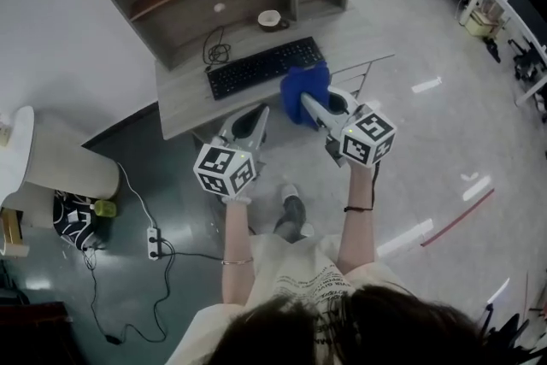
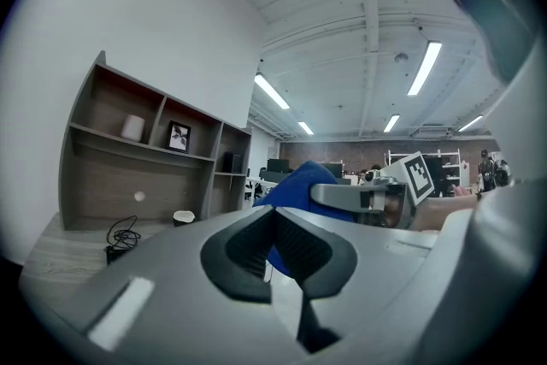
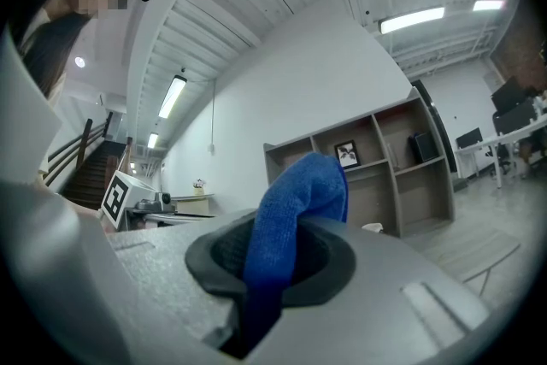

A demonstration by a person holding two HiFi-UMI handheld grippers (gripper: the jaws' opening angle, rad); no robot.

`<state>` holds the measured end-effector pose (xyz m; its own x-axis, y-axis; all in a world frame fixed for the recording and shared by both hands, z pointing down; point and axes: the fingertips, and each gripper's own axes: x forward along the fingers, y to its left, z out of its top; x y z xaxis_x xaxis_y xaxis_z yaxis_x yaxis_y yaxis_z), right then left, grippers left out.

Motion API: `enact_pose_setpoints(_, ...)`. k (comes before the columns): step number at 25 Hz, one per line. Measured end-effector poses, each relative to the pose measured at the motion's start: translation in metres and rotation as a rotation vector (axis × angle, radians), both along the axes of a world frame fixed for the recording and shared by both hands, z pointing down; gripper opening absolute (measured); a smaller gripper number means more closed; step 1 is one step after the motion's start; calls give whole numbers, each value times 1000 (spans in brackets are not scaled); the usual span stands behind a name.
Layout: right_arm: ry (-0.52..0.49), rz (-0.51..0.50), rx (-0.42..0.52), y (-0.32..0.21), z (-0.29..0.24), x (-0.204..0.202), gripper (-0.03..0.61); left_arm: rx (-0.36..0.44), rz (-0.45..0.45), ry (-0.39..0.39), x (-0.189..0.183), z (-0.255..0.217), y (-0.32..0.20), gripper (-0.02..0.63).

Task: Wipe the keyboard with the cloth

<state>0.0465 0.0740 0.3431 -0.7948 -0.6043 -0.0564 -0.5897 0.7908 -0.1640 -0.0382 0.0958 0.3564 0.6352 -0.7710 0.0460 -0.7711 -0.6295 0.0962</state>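
**Cloth pinched beside the keyboard**

Head view — blue cloth (image 1: 303, 81) just beside the right end of the black keyboard (image 1: 263, 67) on the surface (image 1: 184, 103), clamped in the right tongs (image 1: 309, 103); left tongs (image 1: 256, 120) near the front edge.
Left gripper view — pressed together, holding nothing.
Right gripper view — pinching the cloth, fold standing upward.

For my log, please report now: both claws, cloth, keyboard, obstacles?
Right claw shut on blue cloth, raised near right end of keyboard. Left claw shut, empty. Keyboard flat on desk, nothing on it; cup behind.
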Motion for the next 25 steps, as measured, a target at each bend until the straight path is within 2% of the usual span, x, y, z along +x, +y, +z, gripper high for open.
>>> enact_pose_setpoints(5,9,-9,-30,-29,13,0,52,-35,16,9,10,14,-33,-3)
enact_pose_setpoints(10,67,-17,-70,-66,35,-3,52,-81,20,10,12,31,-74,-3)
enact_pose_setpoints(25,57,-13,-124,-159,57,4,52,-145,54,7,23,55,-173,-3)
